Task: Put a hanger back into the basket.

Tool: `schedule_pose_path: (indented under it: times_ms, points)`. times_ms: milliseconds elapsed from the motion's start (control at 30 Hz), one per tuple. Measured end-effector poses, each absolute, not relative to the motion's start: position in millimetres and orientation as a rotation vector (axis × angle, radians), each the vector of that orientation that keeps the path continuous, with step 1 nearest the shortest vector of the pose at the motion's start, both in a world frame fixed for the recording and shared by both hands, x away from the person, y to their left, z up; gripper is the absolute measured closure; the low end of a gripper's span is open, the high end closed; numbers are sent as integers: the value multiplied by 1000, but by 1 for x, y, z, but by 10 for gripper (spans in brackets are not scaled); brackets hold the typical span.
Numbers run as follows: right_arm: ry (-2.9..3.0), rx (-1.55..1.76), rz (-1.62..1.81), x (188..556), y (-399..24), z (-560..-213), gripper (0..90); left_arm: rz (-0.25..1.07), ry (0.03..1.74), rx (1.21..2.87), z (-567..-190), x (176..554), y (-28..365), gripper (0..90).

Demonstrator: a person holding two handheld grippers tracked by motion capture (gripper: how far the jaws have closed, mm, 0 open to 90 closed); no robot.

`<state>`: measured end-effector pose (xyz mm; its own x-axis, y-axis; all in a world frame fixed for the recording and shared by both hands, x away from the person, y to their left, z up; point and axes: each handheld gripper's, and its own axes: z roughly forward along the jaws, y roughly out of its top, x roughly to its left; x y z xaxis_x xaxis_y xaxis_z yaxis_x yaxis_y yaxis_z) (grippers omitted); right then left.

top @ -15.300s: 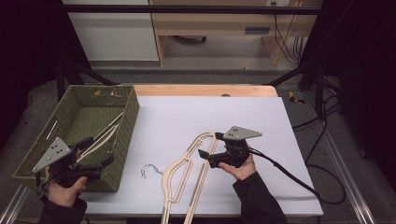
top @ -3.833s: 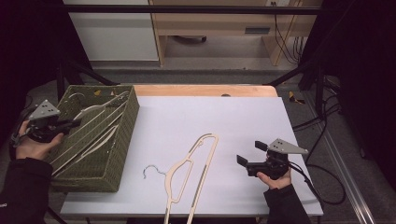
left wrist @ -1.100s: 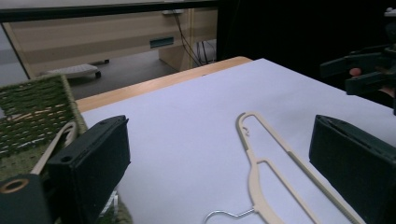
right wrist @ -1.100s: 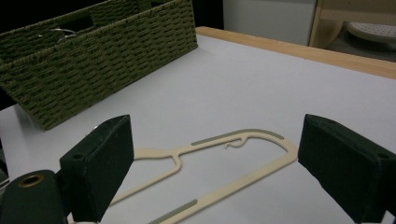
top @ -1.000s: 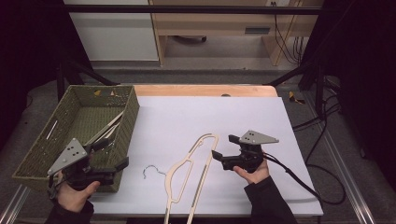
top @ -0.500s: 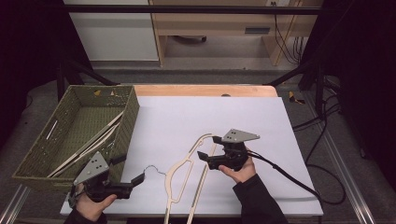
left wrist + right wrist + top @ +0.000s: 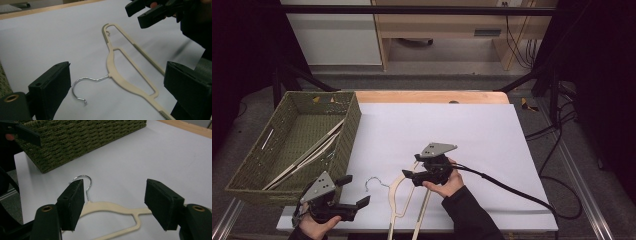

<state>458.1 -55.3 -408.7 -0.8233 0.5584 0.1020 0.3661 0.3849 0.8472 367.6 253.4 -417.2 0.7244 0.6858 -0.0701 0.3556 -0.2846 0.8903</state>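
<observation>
The hanger's [image 7: 404, 200] lower end is cut off by the high view's bottom edge.

The hanger [image 7: 117, 72] is seen to be cream plastic, smooth and faintly glossy, with ribbed grey strips let into its arms. Its hook [image 7: 83, 87] is thin bright metal wire. The basket [image 7: 302, 140] is woven of coarse olive fibre, rough and matt. The table [image 7: 472, 130] is covered by a smooth, matt white sheet, and a bare wooden edge [image 7: 432, 96] is shown behind. The gripper pads [image 7: 73, 202] are matt black, rubber-like.
</observation>
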Motion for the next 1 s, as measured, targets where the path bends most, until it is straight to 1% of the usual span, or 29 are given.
schedule_pose_path:
  times_ms: [167,500,667,1000]
  points:
    - [2487,805,1391,462,-37,-414,355,369,794,1921,-420,366,249,60]
    - [2547,761,1368,465,-17,-424,378,327,784,1983,-437,362,242,60]
    - [2586,742,1327,468,-2,-433,422,300,789,2005,-448,361,241,59]
    - [2642,681,1271,473,20,-448,462,273,788,2021,-456,363,238,59]
